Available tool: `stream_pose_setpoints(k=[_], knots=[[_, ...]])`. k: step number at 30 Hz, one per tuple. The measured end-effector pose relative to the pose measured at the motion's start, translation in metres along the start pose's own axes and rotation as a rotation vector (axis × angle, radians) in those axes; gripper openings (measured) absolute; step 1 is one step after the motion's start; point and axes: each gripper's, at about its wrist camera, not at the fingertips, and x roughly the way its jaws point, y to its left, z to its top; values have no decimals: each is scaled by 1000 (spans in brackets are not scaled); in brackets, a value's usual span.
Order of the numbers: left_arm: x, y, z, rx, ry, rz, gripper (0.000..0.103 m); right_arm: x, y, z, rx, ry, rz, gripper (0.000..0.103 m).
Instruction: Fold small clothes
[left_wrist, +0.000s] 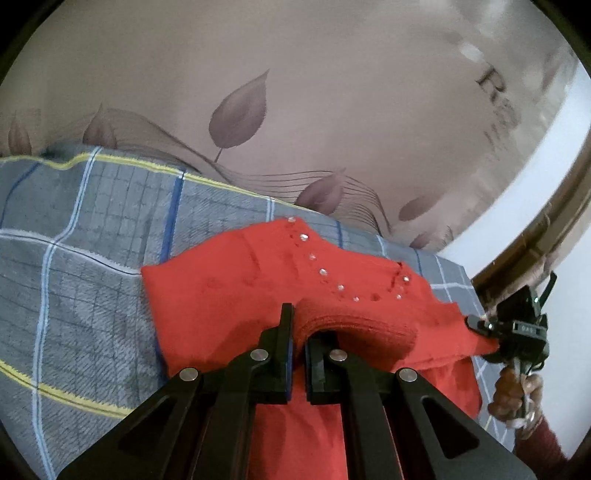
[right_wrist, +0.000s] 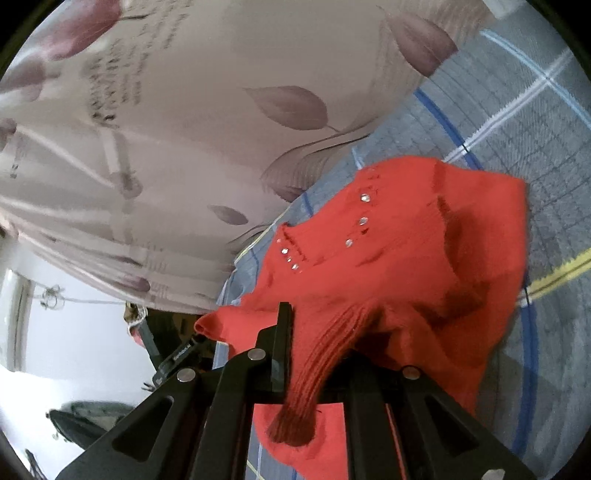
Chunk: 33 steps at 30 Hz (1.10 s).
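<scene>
A small red knitted sweater (left_wrist: 258, 291), soft and ribbed at its edges with a curve of clear rhinestones, lies in the lower centre of both frames on a fuzzy grey plaid blanket (left_wrist: 81, 229). The black left gripper (left_wrist: 297, 332) pinches a ribbed fold, jaws nearly together. The black right gripper (right_wrist: 314, 354) clamps a ribbed cuff narrowly.

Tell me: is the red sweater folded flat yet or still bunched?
Still bunched. The red sweater is lifted and draped, pinched in both the left gripper and right gripper.
</scene>
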Motion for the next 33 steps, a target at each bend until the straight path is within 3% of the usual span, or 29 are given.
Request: stream_pose_setpoints(k=[3,5,8,10,14,18,21,23,27,33], knots=[[10,10,3,-61,18,2,7,4,-19,7,92,-34,59,12],[18,20,6,-124,30,25,10,6,-34,9,161,-77,104,24],[18,33,6,-184,-9,51,33,7,-43,8,185,-115,131,25],[12,36,6,-183,-46,49,41,3,-46,6,204,-139,169,27],[-11,24,-1,-90,-95,68,47,-21,-37,-1,165,-173,200,42],[-38,5,-25,32,-62,55,52,-62,-22,-20,69,-194,139,44],[-59,-5,-55,87,-44,49,56,-93,-18,-41,-6,-203,26,44],[-70,-7,-74,97,-34,42,56,-111,-21,-59,-23,-201,1,44],[-81,-6,-108,80,-9,25,56,-119,-21,-91,-65,-162,-77,44],[-83,11,-134,-45,7,-27,56,-99,-12,-122,-187,-87,-252,44]])
